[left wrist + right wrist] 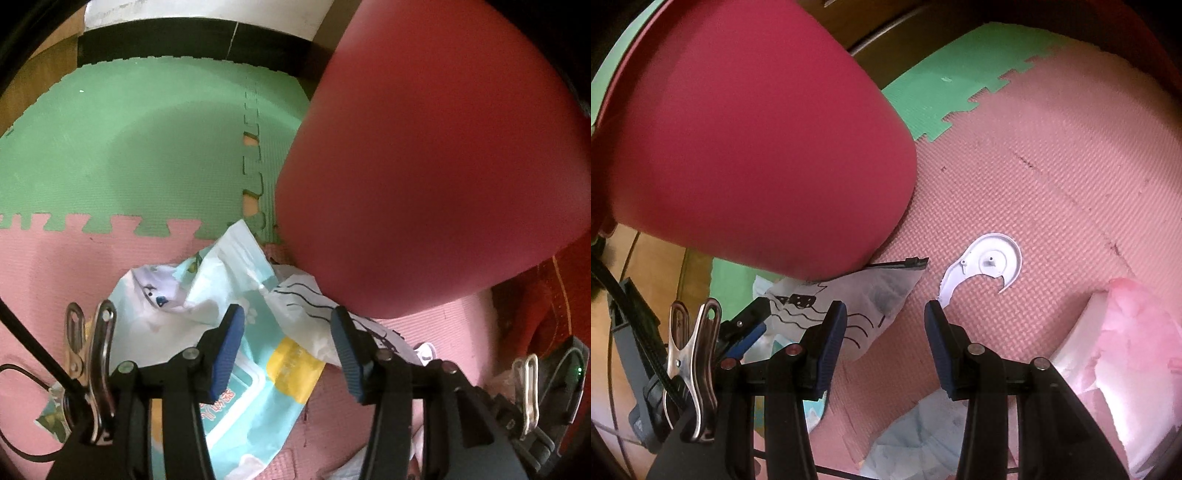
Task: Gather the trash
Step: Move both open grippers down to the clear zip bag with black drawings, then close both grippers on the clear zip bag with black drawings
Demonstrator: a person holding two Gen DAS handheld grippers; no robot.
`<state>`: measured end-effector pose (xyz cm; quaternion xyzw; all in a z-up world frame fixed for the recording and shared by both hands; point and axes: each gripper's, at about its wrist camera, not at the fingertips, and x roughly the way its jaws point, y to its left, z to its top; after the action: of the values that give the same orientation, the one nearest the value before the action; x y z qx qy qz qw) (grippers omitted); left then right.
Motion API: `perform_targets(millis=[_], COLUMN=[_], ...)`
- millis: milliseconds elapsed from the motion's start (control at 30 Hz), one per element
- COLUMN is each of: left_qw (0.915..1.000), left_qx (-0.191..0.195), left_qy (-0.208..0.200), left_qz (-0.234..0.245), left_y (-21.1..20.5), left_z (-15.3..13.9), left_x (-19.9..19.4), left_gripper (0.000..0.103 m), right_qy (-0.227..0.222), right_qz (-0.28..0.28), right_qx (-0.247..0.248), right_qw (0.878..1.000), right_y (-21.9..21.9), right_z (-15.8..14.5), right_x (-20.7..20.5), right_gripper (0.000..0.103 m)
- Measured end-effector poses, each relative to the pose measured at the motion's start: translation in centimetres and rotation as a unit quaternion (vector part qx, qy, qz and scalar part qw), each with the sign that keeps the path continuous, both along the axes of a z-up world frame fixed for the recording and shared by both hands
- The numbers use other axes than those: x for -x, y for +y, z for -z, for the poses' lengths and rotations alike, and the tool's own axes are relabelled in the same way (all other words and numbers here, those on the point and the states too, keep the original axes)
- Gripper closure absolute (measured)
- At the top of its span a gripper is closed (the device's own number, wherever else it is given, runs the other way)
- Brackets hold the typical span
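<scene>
A crumpled light-blue wipes packet (221,314) with a yellow patch lies on the pink mat. Beside it lies a white paper (303,306) with black wavy lines, partly tucked under the red bucket (424,166). My left gripper (288,350) hovers open just above both, and the pads are not pressing on either. In the right wrist view my right gripper (884,343) stands open over bare mat, with the same paper (864,295) by its left finger. A broken white plastic piece (986,264) lies ahead of it. The bucket (750,140) fills the upper left.
Pink foam mat (1034,166) joins green foam tiles (147,140), with wooden floor beyond. A pink-and-white crumpled bag (1126,350) lies at the right. Light-blue crumpled wrapping (912,443) sits near the bottom. The left gripper's finger (750,325) shows at the left.
</scene>
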<state>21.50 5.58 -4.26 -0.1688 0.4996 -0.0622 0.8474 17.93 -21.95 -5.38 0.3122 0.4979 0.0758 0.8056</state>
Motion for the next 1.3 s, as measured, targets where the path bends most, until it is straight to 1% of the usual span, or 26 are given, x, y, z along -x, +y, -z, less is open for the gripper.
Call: perform_targets(millis=[100,200,500,767,900,1067,1300], left_qw=[1.0000,0.9998,0.9993,0.9982,0.9969,0.9947,0.9938], left_qx=[-0.002,-0.013,-0.033,-0.053,-0.070,-0.092,-0.100], left_qy=[0.009,0.011,0.012,0.014,0.014,0.015,0.012], left_qz=[0.002,0.007,0.015,0.024,0.033,0.043,0.046], left_y=[-0.2,-0.5,-1.1,-1.5,-1.9,-2.5,-2.7], left_z=[0.6,0.9,1.5,2.3,2.5,2.5,2.5], left_x=[-0.3,-0.5,-0.8,-0.7,-0.7,-0.6,-0.4], left_gripper=[0.052,0.052,0.052,0.052,0.052,0.052,0.052], right_qy=[0.004,0.007,0.004,0.024,0.018,0.008,0.005], right_qz=[0.006,0.008,-0.009,-0.016,-0.022,-0.021,-0.025], right_qx=[-0.003,-0.004,0.010,0.016,0.022,0.010,0.008], right_qw=[1.000,1.000,1.000,0.999,0.999,1.000,1.000], right_y=[0.3,0.6,1.8,3.0,3.3,2.8,1.8], right_z=[0.5,0.8,1.2,2.7,2.7,3.0,3.0], right_x=[-0.5,-0.7,-1.1,-1.6,-1.7,-1.5,-0.7], right_gripper=[0.058,0.058,0.058,0.058,0.058,0.058,0.058])
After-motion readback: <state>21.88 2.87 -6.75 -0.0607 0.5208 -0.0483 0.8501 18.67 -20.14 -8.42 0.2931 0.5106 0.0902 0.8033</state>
